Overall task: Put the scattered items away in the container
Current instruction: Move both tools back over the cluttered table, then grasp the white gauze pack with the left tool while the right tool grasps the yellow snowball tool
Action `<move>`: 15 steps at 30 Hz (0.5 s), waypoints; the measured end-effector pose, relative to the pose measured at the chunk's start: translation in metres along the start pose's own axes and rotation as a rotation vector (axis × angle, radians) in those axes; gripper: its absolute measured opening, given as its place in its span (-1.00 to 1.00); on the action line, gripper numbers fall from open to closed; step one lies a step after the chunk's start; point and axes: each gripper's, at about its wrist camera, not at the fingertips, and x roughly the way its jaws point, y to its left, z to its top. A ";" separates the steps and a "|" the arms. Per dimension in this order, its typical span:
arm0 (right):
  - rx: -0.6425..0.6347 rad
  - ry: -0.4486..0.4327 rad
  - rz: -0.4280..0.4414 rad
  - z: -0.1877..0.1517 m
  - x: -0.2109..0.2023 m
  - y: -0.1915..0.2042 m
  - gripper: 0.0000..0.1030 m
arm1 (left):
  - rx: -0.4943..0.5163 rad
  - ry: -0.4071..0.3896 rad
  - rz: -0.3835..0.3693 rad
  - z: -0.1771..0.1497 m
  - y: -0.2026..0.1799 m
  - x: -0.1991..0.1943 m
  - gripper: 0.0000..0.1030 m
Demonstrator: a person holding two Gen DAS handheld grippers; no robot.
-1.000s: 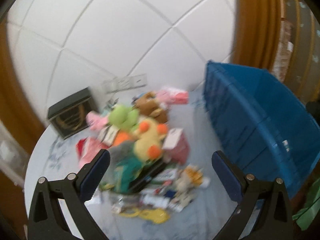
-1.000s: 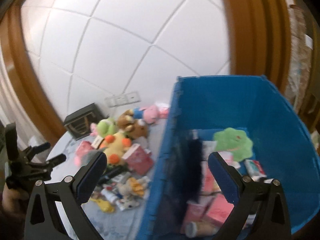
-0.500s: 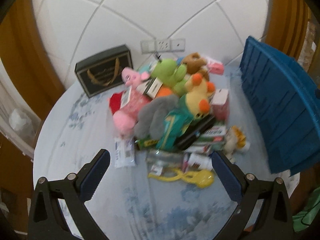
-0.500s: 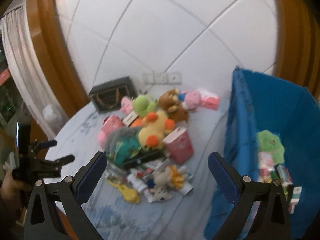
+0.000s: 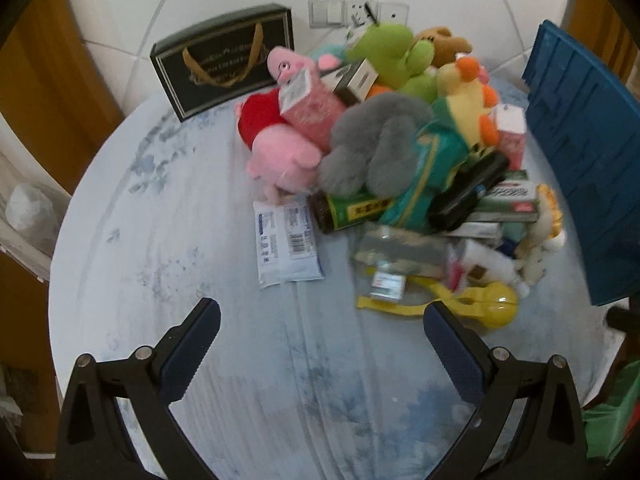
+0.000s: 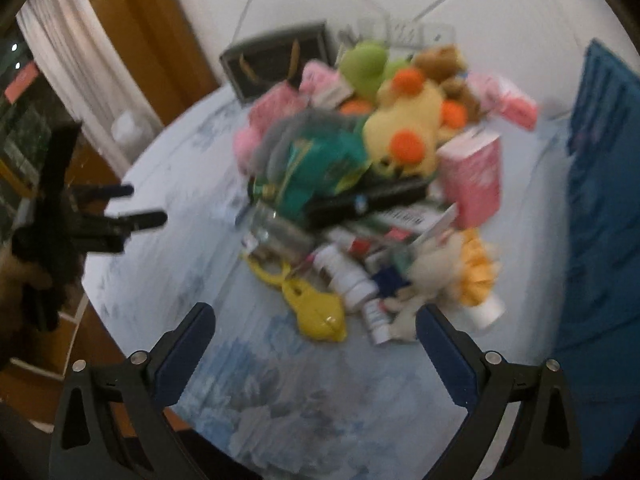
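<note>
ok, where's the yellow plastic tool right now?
The yellow plastic tool lies flat on the tablecloth at the near edge of the pile, just below the clear bottle, in the left wrist view beside that gripper's right-hand jaw; the blue bin stands to its right.

Both wrist views have swung left, off the blue bin and onto the pile. 1 s ago the right gripper looked into the bin; now only the bin's outer wall shows at the right edge. The left gripper has pulled back from the pile, with bare tablecloth now between its fingers
</note>
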 end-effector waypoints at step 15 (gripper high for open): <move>-0.153 0.207 -0.152 -0.008 0.163 0.038 0.64 | -0.063 0.076 -0.027 0.009 0.046 0.127 0.98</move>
